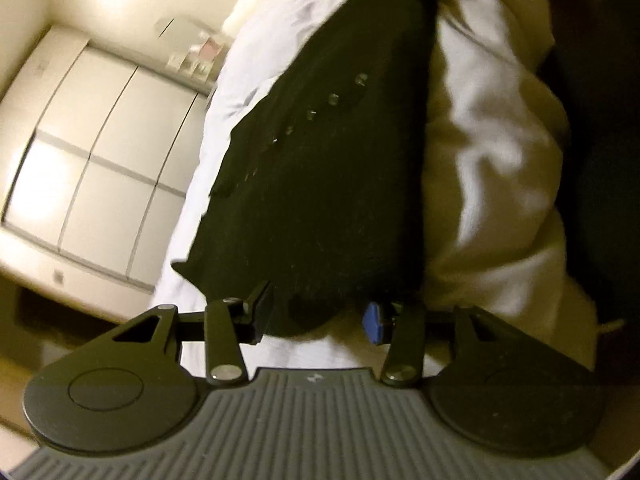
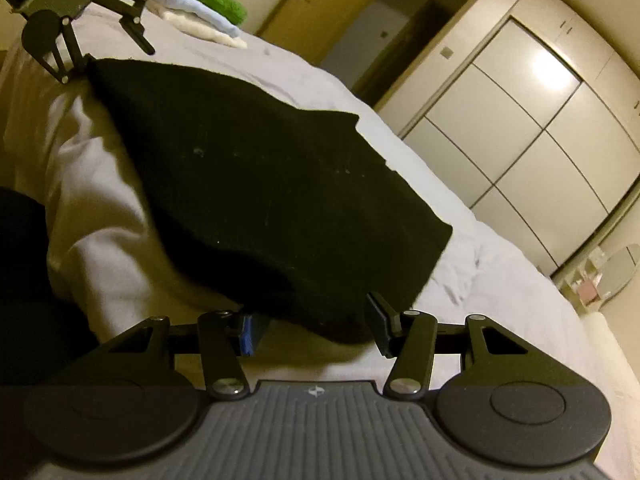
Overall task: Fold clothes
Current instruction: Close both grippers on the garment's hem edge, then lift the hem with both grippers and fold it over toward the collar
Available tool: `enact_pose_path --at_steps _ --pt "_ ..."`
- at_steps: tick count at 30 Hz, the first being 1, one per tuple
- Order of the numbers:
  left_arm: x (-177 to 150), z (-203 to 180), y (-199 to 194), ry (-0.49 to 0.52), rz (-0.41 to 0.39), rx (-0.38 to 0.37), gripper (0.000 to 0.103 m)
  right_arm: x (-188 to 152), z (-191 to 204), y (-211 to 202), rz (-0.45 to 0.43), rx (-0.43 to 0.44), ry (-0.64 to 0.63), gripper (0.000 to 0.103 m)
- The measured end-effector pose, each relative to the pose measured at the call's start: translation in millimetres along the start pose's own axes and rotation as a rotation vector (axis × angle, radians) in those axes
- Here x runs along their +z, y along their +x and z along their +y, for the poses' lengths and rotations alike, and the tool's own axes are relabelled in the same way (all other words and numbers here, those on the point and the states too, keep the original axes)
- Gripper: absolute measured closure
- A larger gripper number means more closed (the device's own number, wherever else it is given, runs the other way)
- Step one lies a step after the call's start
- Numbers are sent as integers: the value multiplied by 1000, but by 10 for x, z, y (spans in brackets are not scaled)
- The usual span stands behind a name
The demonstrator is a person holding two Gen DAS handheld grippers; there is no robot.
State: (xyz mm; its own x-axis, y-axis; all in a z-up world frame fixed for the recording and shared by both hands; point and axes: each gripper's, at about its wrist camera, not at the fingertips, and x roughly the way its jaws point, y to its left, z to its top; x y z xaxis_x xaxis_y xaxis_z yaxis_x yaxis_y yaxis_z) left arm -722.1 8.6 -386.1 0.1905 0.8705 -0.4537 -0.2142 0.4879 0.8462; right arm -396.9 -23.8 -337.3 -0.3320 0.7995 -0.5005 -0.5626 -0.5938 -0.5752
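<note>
1. Where the left wrist view looks along its own fingers, the left tool (image 1: 318,320) is seen closed on the near edge of a black garment (image 1: 320,168), a thick bunch of the cloth being pinched between its black and blue pads. The garment is stretched away over a bed (image 1: 244,80) covered in white sheets, with a row of small buttons (image 1: 334,99) shown on it. Pale wardrobe doors (image 1: 100,152) are seen beside the bed.
2. In the right wrist view, the black garment (image 2: 256,184) is draped over rumpled white bedding, and its near edge lies between the pads of the right tool (image 2: 316,326); whether it is clamped cannot be told. The left tool (image 2: 76,60) is seen at the garment's far corner. A stack of folded clothes (image 2: 200,12), green on top, is set further up the bed (image 2: 500,292).
</note>
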Motion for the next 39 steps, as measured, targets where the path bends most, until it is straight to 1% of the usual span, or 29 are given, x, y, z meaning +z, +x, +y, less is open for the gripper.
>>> enact_pose_path --at_steps 2,4,5,6,7,8,9,10,11,13,17,19,22,27,30,33,35,37,39 --pt "-40 -92 31 82 -31 21 61 -52 67 120 29 6 -62 51" --pt "-59 -105 58 103 -49 23 64 -105 152 207 42 9 -127 53" --pt "-58 -87 77 98 -50 15 69 -130 203 231 40 8 -160 55" --pt "-49 -53 100 81 -44 -1 85 -121 214 245 37 10 -173 58" --pt "-36 -13 126 59 -35 -17 91 -111 223 259 35 13 -184 67" --pt "-25 35 146 32 -30 -32 91 -101 232 272 33 15 -196 74" --pt "-18 83 150 1 -33 -44 92 -76 216 293 39 22 -192 78" --pt "-8 135 149 -38 -31 -57 92 -36 165 316 54 38 -165 84" --pt "3 188 141 -77 -28 -67 92 5 113 338 69 56 -136 87" --pt "25 273 105 -143 -23 -76 93 89 -1 344 83 85 -83 89" --pt "82 374 -64 -229 -23 -48 94 231 -159 219 85 114 -24 90" --pt "109 412 -199 -267 -26 -34 95 285 -207 116 77 111 1 90" --pt "166 498 -390 -305 -40 -15 95 362 -284 -49 58 102 57 90" --pt "223 585 -751 -353 -52 2 95 507 -352 -384 20 122 109 90" --pt "263 481 -1121 -349 -56 15 95 540 -323 -606 17 144 120 90" --pt "304 351 -1487 -370 -56 5 95 551 -215 -869 29 156 106 90" --pt "326 224 -1694 -383 -41 -11 95 542 -84 -1064 42 176 86 90" --pt "333 108 -1801 -397 -21 -33 95 508 81 -1243 65 203 56 90" --pt "337 4 -1851 -398 1 -52 95 433 250 -1341 109 235 11 90"
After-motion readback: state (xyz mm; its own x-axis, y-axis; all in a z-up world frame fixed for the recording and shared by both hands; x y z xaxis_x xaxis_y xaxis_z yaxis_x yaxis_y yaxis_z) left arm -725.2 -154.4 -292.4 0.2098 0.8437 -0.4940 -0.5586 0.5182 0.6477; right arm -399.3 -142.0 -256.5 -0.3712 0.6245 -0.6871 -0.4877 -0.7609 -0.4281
